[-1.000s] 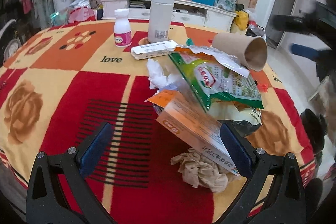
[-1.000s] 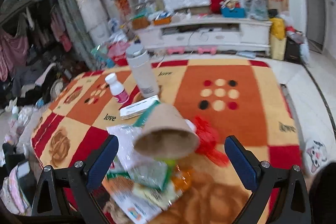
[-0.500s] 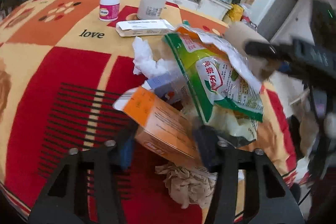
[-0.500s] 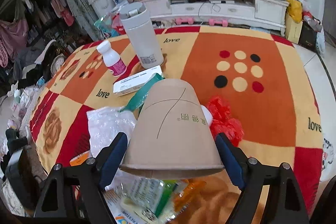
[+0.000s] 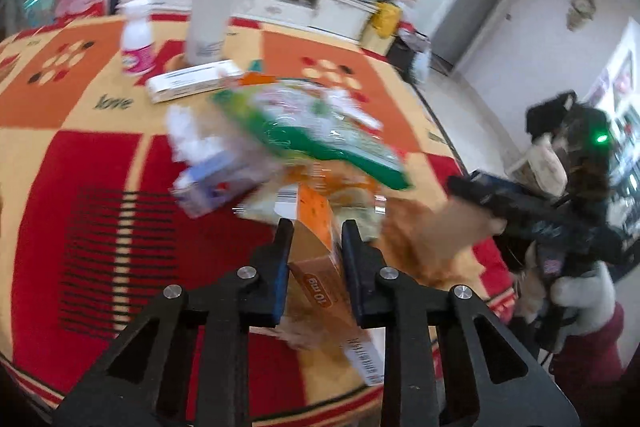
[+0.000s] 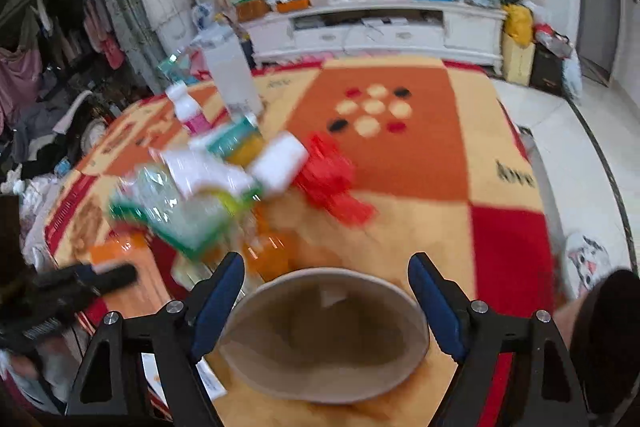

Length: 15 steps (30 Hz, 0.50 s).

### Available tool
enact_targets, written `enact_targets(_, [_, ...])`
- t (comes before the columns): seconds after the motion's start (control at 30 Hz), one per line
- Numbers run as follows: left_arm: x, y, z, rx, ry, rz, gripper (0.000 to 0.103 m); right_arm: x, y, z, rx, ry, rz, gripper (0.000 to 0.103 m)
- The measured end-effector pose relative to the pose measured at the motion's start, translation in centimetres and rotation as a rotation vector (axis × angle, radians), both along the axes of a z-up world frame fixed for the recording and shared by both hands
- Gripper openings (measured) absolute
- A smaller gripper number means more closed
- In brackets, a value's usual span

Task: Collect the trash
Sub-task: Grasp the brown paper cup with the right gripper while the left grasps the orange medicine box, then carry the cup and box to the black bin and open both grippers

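My left hand-held gripper (image 5: 316,241) is clamped on the orange box (image 5: 320,267) at the near edge of the desk (image 5: 80,155). A green bag (image 5: 320,135) and white carton (image 5: 192,85) crowd behind. Only my right view shows the right hand-held gripper (image 6: 326,291) pinching the paper cup (image 6: 324,335).

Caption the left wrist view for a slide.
Left gripper clamps an orange box from the trash pile on a patterned table.
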<state>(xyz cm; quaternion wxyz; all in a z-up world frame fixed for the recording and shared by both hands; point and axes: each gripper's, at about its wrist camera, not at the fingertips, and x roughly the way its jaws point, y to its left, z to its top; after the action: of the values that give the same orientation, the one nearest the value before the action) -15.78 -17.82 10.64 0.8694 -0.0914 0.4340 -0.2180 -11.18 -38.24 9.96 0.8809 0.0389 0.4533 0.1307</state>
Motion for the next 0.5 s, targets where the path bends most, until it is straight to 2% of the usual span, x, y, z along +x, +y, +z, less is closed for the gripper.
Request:
enact_targets(0.03, [-0.2, -0.7, 0.2, 0.002, -0.007, -0.017, 0.021, -0.4, -0.5, -0.5, -0.006, 0.020, -0.003, 0.055])
enact_targets(0.07, [-0.4, -1.4, 0.5, 0.001, -0.021, -0.031, 0.020, -0.7, -0.9, -1.0, -0.005, 0.044, 0.000, 0.053])
enact_targets(0.2, [-0.3, -3.6, 0.9, 0.020, -0.044, -0.060, 0.019, -1.9, -3.1, -2.3, -0.011, 0.097, -0.032, 0.056])
enact_targets(0.3, [0.1, -4.1, 0.6, 0.042, -0.047, -0.045, 0.020, -2.5, -4.3, -3.0, -0.015, 0.120, -0.052, 0.058])
enact_targets(0.33, [0.2, -4.2, 0.6, 0.050, -0.046, -0.032, 0.020, -2.7, -4.7, -3.1, -0.004, 0.130, -0.058, 0.059])
enact_targets(0.4, [0.4, -4.3, 0.5, 0.054, -0.046, -0.021, 0.020, -3.2, -5.5, -3.2, 0.037, 0.139, -0.069, 0.073])
enact_targets(0.5, [0.5, -4.7, -0.3, 0.077, -0.042, -0.029, 0.021, -4.0, -6.2, -3.4, 0.053, 0.137, -0.082, 0.075])
